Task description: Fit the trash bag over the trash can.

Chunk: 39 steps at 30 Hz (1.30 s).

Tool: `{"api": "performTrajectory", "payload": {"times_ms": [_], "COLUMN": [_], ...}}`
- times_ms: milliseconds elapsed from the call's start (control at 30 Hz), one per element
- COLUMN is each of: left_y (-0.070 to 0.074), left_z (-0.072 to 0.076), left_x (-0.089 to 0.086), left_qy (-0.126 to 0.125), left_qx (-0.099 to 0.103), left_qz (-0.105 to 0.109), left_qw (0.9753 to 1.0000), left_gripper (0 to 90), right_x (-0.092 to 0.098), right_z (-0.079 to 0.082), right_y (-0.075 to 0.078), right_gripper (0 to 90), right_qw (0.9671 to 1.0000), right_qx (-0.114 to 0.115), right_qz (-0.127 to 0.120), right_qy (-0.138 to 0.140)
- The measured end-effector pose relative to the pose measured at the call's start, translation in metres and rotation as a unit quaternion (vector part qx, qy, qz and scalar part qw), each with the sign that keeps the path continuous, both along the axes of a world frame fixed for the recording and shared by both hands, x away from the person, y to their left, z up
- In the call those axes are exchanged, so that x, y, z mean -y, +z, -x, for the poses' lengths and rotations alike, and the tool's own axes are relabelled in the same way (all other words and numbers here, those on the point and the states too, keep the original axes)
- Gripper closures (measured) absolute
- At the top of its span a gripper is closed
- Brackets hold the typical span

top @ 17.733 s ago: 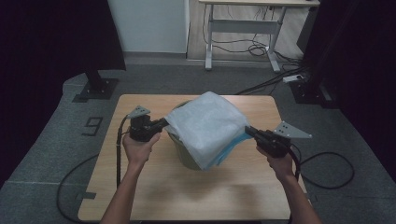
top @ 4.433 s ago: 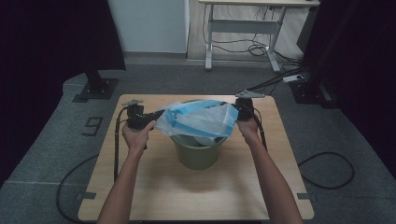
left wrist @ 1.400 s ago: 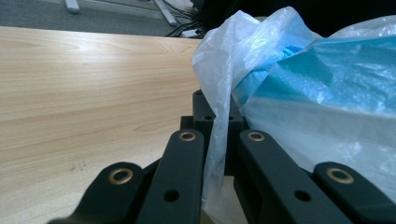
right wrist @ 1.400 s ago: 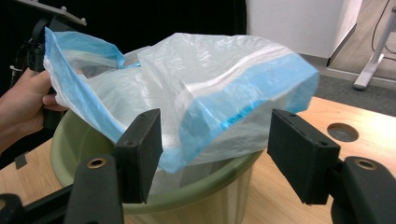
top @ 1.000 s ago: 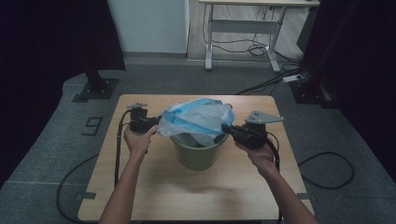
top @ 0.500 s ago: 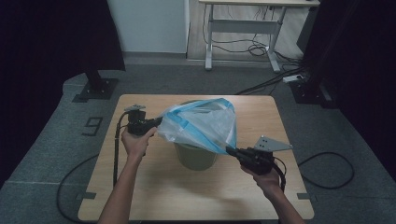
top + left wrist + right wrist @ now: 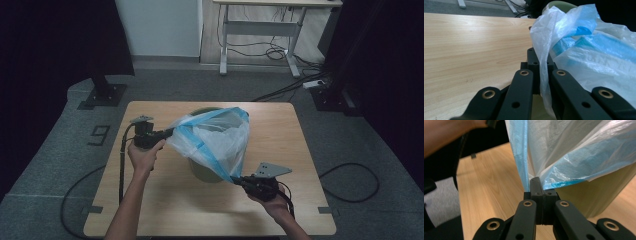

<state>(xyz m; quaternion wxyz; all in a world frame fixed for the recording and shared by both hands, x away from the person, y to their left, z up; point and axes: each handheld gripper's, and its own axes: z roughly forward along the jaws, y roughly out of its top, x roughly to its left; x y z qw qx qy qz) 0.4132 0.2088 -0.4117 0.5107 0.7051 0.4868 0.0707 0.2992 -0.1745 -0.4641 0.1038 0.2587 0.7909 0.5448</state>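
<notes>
While both pairs of fingers are clamping the bag (image 7: 215, 135) rim, left gripper (image 7: 167, 133) and right gripper (image 7: 239, 180) are stretching it diagonally, the bin (image 7: 207, 170) sitting between them.

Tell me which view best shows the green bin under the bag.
The high view: the green bin stands mid-table, draped by the plastic bag. The right gripper view shows one wall; the left gripper view, a sliver of rim.

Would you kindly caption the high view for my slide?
Two hand-held grippers, left and right, stretch a blue-trimmed plastic bag over a green bin.
</notes>
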Motion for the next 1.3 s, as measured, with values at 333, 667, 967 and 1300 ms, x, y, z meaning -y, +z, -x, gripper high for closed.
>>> {"api": "performTrajectory", "payload": {"times_ms": [333,667,967,1300], "left_y": [-0.007,-0.008,-0.003,-0.001], "left_z": [-0.004,-0.007,-0.008,-0.012], "left_x": [-0.006,-0.003,-0.003,0.000], "left_qy": [0.004,0.002,0.006,0.005], "left_qx": [-0.017,-0.016,-0.010,-0.010], "left_qz": [-0.008,-0.013,-0.014,-0.017], "left_qw": [0.9998,0.9998,0.9998,0.9998], "left_gripper": [89.4,89.4,89.4,89.4], "right_x": [-0.009,0.022,0.074,0.073], "right_z": [-0.016,-0.016,-0.029,-0.073], "right_y": [-0.035,-0.032,0.018,0.071], "right_gripper": [88.8,53.0,41.2,39.5], "right_qw": [0.9980,0.9970,0.9884,0.9858], "right_qx": [-0.037,-0.033,0.014,0.038], "right_qz": [0.050,0.031,0.000,-0.017], "right_qy": [-0.010,-0.062,-0.151,-0.163]}}
